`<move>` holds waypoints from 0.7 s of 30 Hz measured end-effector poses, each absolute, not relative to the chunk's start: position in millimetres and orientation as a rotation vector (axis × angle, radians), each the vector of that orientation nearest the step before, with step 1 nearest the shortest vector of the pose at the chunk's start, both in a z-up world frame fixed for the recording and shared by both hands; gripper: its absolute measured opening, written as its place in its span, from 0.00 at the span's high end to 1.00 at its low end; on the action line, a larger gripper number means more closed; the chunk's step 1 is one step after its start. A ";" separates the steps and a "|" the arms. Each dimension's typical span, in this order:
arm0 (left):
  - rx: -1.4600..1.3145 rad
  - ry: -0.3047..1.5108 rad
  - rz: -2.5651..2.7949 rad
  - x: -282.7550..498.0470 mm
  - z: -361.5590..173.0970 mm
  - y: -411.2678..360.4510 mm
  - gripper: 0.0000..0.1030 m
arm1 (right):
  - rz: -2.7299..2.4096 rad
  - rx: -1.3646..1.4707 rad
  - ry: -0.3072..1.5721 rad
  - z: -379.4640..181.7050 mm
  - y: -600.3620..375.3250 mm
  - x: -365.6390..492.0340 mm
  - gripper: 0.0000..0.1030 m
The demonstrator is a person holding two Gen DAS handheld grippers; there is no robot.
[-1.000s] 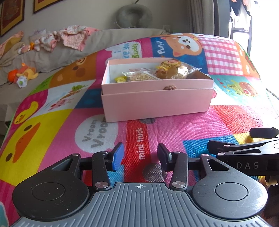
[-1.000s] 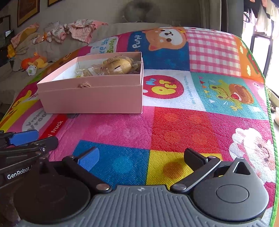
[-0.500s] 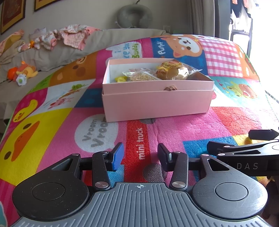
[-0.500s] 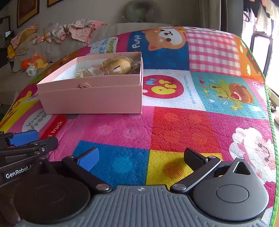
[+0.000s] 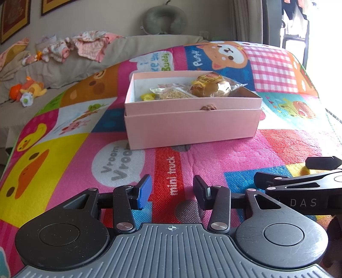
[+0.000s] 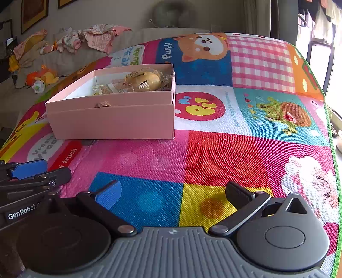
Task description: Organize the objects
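A pink open box [image 5: 192, 126] stands on the colourful play mat [image 5: 224, 158], also in the right wrist view [image 6: 113, 121]. Inside lie a wrapped round bun [image 5: 210, 86], a clear packet of grain snack [image 5: 173, 93] and a small yellow sweet [image 5: 147, 97]. My left gripper [image 5: 172, 189] is open and empty, low over the mat in front of the box. My right gripper [image 6: 173, 192] is wide open and empty, to the right of the left one [image 6: 32, 173].
The mat's green edge [image 6: 331, 136] runs along the right. A couch [image 5: 64, 64] with crumpled clothes [image 5: 85, 43] and soft toys [image 5: 27, 90] lies behind on the left. A grey neck pillow [image 5: 164, 20] sits at the back.
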State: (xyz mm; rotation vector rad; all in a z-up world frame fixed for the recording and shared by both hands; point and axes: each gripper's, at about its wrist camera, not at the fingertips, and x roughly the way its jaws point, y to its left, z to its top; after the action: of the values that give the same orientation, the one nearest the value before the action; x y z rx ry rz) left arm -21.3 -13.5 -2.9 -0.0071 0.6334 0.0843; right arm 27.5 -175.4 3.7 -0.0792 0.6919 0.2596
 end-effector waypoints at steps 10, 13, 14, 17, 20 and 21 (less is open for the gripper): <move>0.000 0.634 0.087 -20.4 -2.9 -15.5 0.54 | 0.260 -0.079 0.692 3.8 -175.2 27.1 0.00; 0.001 0.634 0.087 -20.4 -2.9 -15.3 0.54 | 0.259 -0.079 0.692 3.8 -175.2 27.1 0.00; 0.000 0.634 0.087 -20.5 -2.9 -15.4 0.54 | 0.259 -0.080 0.692 3.8 -175.2 27.1 0.00; 0.001 0.634 0.087 -20.5 -2.9 -15.4 0.54 | 0.259 -0.079 0.692 3.8 -175.3 27.2 0.00; 0.000 0.635 0.087 -20.4 -2.9 -15.5 0.54 | 0.259 -0.080 0.692 3.8 -175.3 27.2 0.00; 0.001 0.634 0.087 -20.5 -2.9 -15.4 0.54 | 0.259 -0.080 0.692 3.8 -175.2 27.2 0.00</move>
State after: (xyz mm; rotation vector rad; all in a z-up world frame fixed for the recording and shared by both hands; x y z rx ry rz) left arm -20.5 -15.4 -2.9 0.0007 0.6345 0.0870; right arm 27.2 -175.2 3.8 -0.0797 0.6919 0.2594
